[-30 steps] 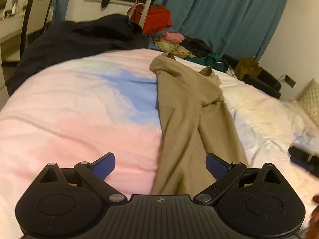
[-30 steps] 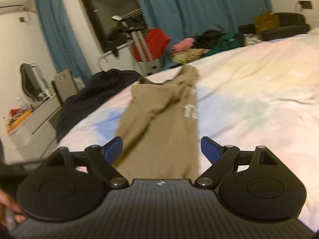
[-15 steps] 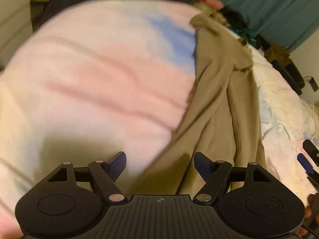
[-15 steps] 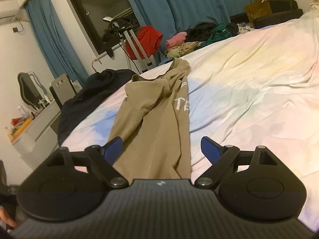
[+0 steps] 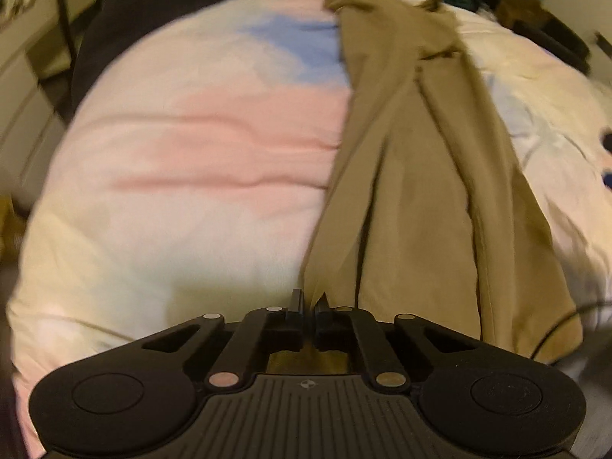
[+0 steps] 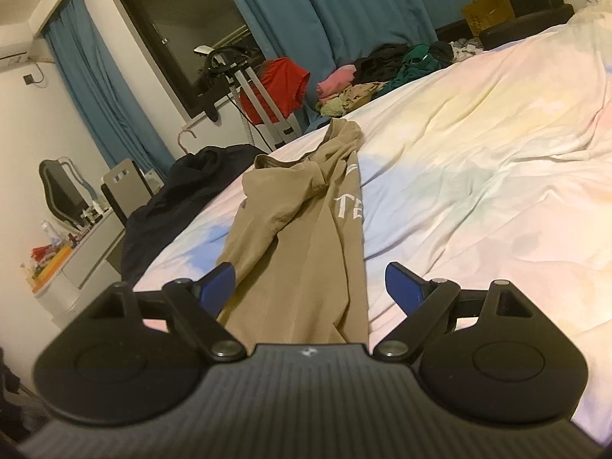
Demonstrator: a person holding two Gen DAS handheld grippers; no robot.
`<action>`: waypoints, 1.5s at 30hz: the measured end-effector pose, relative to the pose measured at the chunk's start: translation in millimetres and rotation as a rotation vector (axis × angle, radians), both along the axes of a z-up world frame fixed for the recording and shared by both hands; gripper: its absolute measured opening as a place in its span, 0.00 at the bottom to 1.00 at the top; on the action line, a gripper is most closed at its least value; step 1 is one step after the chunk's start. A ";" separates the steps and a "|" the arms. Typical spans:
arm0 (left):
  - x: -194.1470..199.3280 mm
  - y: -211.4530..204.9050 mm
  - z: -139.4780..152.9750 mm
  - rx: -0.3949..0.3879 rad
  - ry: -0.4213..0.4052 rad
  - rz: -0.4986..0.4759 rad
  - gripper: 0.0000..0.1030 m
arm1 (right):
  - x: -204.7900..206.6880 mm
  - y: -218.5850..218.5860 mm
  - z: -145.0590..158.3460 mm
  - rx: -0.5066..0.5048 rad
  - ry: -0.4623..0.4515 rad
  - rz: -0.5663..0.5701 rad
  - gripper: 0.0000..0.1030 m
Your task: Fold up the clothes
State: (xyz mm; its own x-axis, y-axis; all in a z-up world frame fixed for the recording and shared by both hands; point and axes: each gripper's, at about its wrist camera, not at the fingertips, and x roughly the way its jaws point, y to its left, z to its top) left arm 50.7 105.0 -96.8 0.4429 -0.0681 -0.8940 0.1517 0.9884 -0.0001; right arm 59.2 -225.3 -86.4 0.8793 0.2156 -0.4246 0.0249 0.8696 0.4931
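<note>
Left gripper (image 5: 309,308) has its jaws pinched together on the near edge of the tan shirt (image 5: 417,176), a small fold of the cloth caught between the pads. Right gripper (image 6: 309,285) stands wide apart, its blue pads (image 6: 401,283) on either side of the same shirt's near end without pressing on it; nothing is held there.

Largest in both views is the bed (image 6: 478,176), covered by a pastel sheet in pink, blue, yellow and white. The tan shirt lies on it as a long, bunched strip running away from both grippers toward the far edge, with white lettering (image 6: 350,206) showing on its right side in the right wrist view. A dark garment (image 6: 179,199) is heaped at the bed's left edge. Beyond the far edge lies a pile of clothes (image 6: 382,72), with blue curtains (image 6: 344,11) behind it.
</note>
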 end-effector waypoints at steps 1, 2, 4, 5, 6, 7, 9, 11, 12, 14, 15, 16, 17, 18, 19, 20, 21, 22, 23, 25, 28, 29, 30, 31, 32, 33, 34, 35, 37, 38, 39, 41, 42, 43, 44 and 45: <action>-4.2 -3.1 4.2 0.028 -0.022 -0.019 0.04 | 0.2 0.2 0.0 0.000 -0.001 0.003 0.84; -8.5 -6.9 8.1 0.061 -0.049 -0.040 0.04 | 0.3 0.6 -0.4 -0.003 0.001 0.004 0.84; -16.5 -14.8 16.8 0.122 -0.106 -0.085 0.04 | 0.6 0.7 -1.3 -0.005 0.008 0.006 0.84; -19.6 -18.4 20.8 0.143 -0.130 -0.105 0.04 | 0.8 -0.1 -1.6 -0.002 0.012 0.005 0.84; -23.0 -22.6 24.3 0.151 -0.146 -0.125 0.04 | 1.0 -0.8 -2.0 0.002 0.017 0.004 0.84; -26.6 -27.2 27.6 0.155 -0.159 -0.145 0.04 | 1.1 -1.5 -2.3 0.006 0.018 0.002 0.84; -33.3 -38.2 33.3 0.151 -0.177 -0.185 0.04 | 0.8 -2.5 -2.5 0.011 0.020 -0.001 0.84; -42.0 -51.8 39.5 0.134 -0.195 -0.226 0.04 | 1.0 -2.9 -3.2 0.012 0.025 -0.003 0.84; -45.7 -59.0 41.6 0.123 -0.204 -0.245 0.04 | 1.5 -3.1 -3.8 0.013 0.029 -0.004 0.84; -49.7 -72.8 41.0 0.104 -0.215 -0.280 0.04 | 1.9 -3.4 -5.4 0.019 0.034 -0.001 0.84; -51.1 -77.7 39.3 0.096 -0.218 -0.294 0.04 | 2.6 -3.2 -5.9 0.029 0.031 0.008 0.84; -52.6 -81.5 37.9 0.090 -0.221 -0.304 0.03 | 3.2 -3.0 -6.3 0.038 0.028 0.017 0.85; -54.6 -84.1 35.6 0.086 -0.224 -0.309 0.03 | 4.0 -2.8 -6.8 0.049 0.026 0.027 0.86; -56.4 -85.2 34.4 0.080 -0.228 -0.309 0.03 | 9.0 -2.8 -7.7 0.087 0.024 0.051 0.86; -57.9 -85.8 34.0 0.073 -0.231 -0.308 0.03 | 14.1 -2.9 -8.7 0.126 0.023 0.075 0.86; -58.5 -84.1 34.5 0.061 -0.233 -0.301 0.03 | 24.3 -3.2 -10.8 0.184 0.035 0.102 0.86; -58.6 -81.3 35.3 0.047 -0.233 -0.292 0.03 | 36.6 -2.8 -12.9 0.237 0.055 0.128 0.86; -57.6 -78.4 36.0 0.029 -0.232 -0.282 0.03 | 51.9 -1.3 -15.9 0.286 0.079 0.160 0.86; -56.2 -75.4 36.5 0.011 -0.231 -0.271 0.03 | 69.4 2.5 -20.6 0.337 0.108 0.194 0.86; -54.3 -70.0 38.2 -0.019 -0.230 -0.255 0.03 | 105.0 11.2 -32.5 0.437 0.159 0.247 0.86; -53.7 -65.3 41.1 -0.035 -0.240 -0.248 0.03 | 154.8 30.2 -54.7 0.505 0.218 0.282 0.75; -53.3 -64.5 41.0 -0.038 -0.243 -0.246 0.03 | 170.4 38.5 -62.3 0.498 0.237 0.288 0.75; -53.1 -63.7 40.7 -0.042 -0.246 -0.243 0.03 | 181.7 46.3 -69.1 0.473 0.249 0.290 0.75; -53.5 -63.1 40.1 -0.047 -0.247 -0.239 0.03 | 193.1 54.0 -76.0 0.447 0.262 0.291 0.75; -53.8 -63.1 39.2 -0.050 -0.248 -0.239 0.03 | 203.2 60.7 -82.8 0.432 0.267 0.303 0.75; -54.0 -63.3 38.2 -0.051 -0.249 -0.240 0.03 | 210.5 65.7 -87.9 0.430 0.263 0.311 0.75; -54.0 -64.2 37.2 -0.050 -0.251 -0.243 0.03 | 216.0 70.2 -91.5 0.435 0.246 0.317 0.69; -54.2 -65.3 36.4 -0.053 -0.253 -0.249 0.03 | 220.5 73.7 -93.7 0.442 0.220 0.330 0.60; -54.8 -70.3 34.7 -0.067 -0.257 -0.270 0.03 | 221.0 77.1 -91.2 0.408 0.165 0.329 0.37; -55.1 -73.1 33.9 -0.075 -0.258 -0.281 0.03 | 218.6 78.3 -88.7 0.379 0.133 0.319 0.23; -54.9 -77.0 32.0 -0.075 -0.253 -0.296 0.03 | 215.2 79.1 -85.6 0.353 0.106 0.314 0.19; -53.5 -87.9 24.8 -0.066 -0.237 -0.331 0.03 | 209.8 78.8 -78.6 0.327 0.083 0.310 0.11; -52.7 -93.6 21.0 -0.062 -0.228 -0.349 0.03 | 207.0 77.5 -72.9 0.304 0.073 0.301 0.10; -50.4 -98.2 15.6 -0.064 -0.211 -0.361 0.03 | 204.3 76.3 -67.3 0.281 0.062 0.293 0.10; -47.3 -102.2 9.3 -0.070 -0.190 -0.369 0.03 | 204.1 74.5 -61.5 0.254 0.045 0.280 0.10; -44.5 -105.4 3.3 -0.072 -0.171 -0.374 0.03 | 204.0 69.6 -57.6 0.231 0.032 0.270 0.10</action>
State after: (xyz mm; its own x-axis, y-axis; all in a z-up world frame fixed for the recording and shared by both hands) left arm 6.3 -0.4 -93.6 0.5176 -0.3122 -0.7967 0.5041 0.8636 -0.0109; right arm 263.2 -155.7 -143.9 0.7645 0.5319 -0.3642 -0.1716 0.7125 0.6803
